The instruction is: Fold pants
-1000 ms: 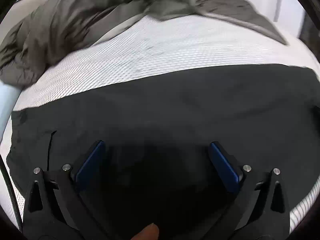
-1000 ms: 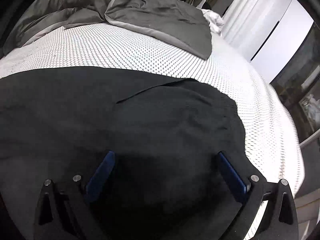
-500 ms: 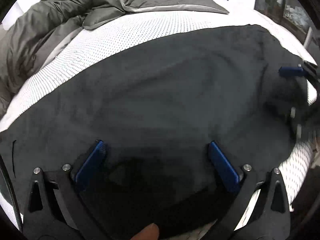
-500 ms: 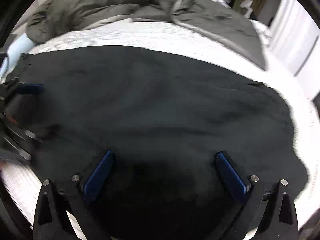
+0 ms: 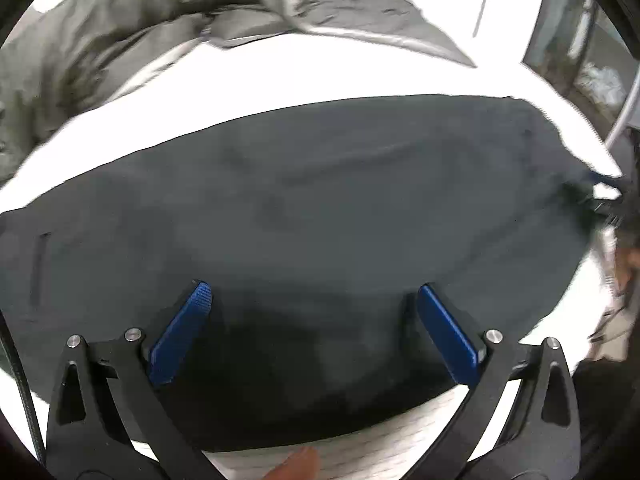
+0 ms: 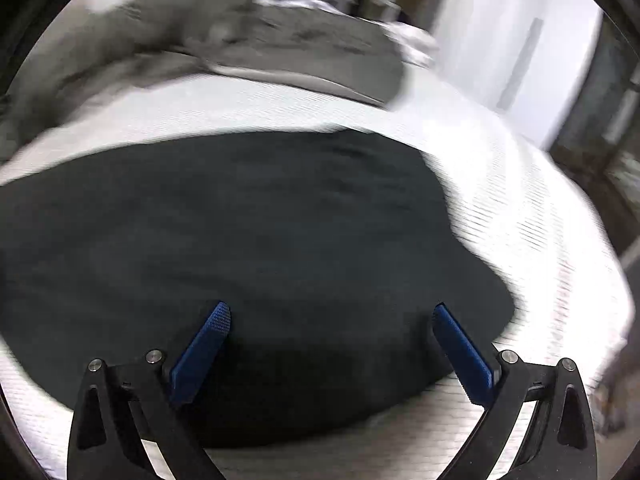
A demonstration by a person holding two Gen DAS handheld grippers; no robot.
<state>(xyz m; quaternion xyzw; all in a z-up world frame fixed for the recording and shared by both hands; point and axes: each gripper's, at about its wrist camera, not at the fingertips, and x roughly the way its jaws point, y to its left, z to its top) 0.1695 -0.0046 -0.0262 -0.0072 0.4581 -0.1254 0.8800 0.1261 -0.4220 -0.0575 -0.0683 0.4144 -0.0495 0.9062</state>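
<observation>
Left gripper (image 5: 310, 332) jaws apart, empty, over near edge of pants (image 5: 320, 208). Right gripper (image 6: 330, 344) likewise spread, holding nothing. Pants lie flat on bed (image 6: 520, 208), apparently folded lengthwise; cross fold seems left. Grey duvet (image 5: 120, 32) beyond pants; bare sheet between.

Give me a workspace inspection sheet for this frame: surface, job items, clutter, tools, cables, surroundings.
Surface: white textured bed sheet, bare beyond the garment.
Job's things: black pants spread flat across the bed, a slit pocket showing at the left end.
Clutter: grey duvet bunched at the far side.
Grippers: left tool open over the pants; right tool open over the pants; neither grips cloth.
Cables: black cable at the left view's edge.
Surroundings: white wardrobe doors; image blurred.
</observation>
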